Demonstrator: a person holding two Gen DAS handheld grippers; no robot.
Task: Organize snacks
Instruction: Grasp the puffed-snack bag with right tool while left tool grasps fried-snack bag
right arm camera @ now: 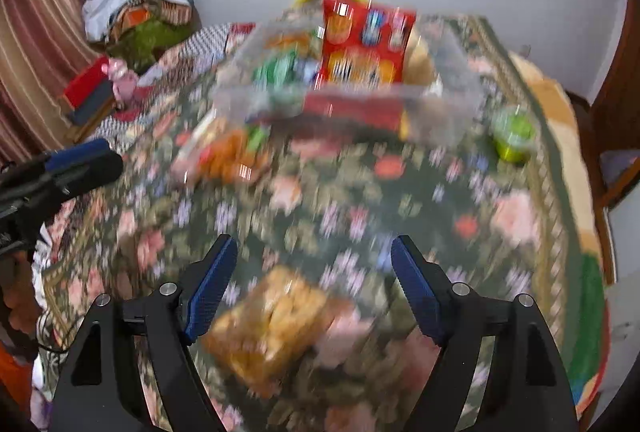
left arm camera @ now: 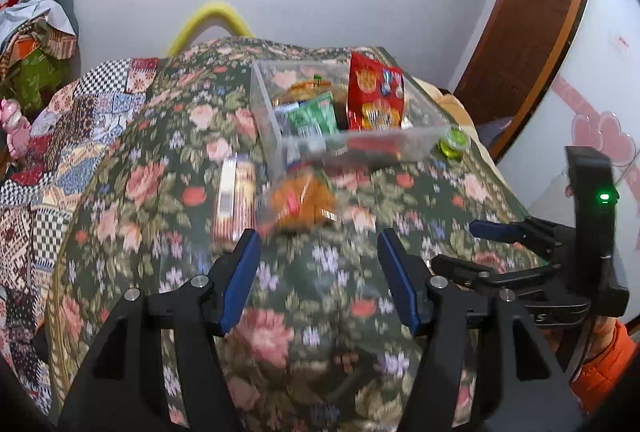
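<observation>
Blue-padded fingers are standing wide apart on both tools, and neither is holding anything. The left gripper [left arm camera: 318, 252] is hovering over the floral tablecloth [left arm camera: 320, 312], with bare cloth between its jaws. The right gripper [right arm camera: 314, 264] is hanging above a yellow-orange snack packet [right arm camera: 268, 324], which is lying flat on the cloth just below and between its jaws; the left view is not showing this packet. Only the left view is showing a long striped biscuit pack [left arm camera: 234, 198] lying beyond its left finger. Just right of that pack, an orange snack bag [left arm camera: 302, 202] is resting close against the near wall of the clear plastic bin [left arm camera: 264, 112]; the right view is rendering this bag as a blur. Inside the bin, a red snack bag [left arm camera: 376, 96] is standing upright beside a green packet [left arm camera: 314, 116]. A small green jelly cup [left arm camera: 454, 144] is sitting on the cloth just outside the bin's right corner.
</observation>
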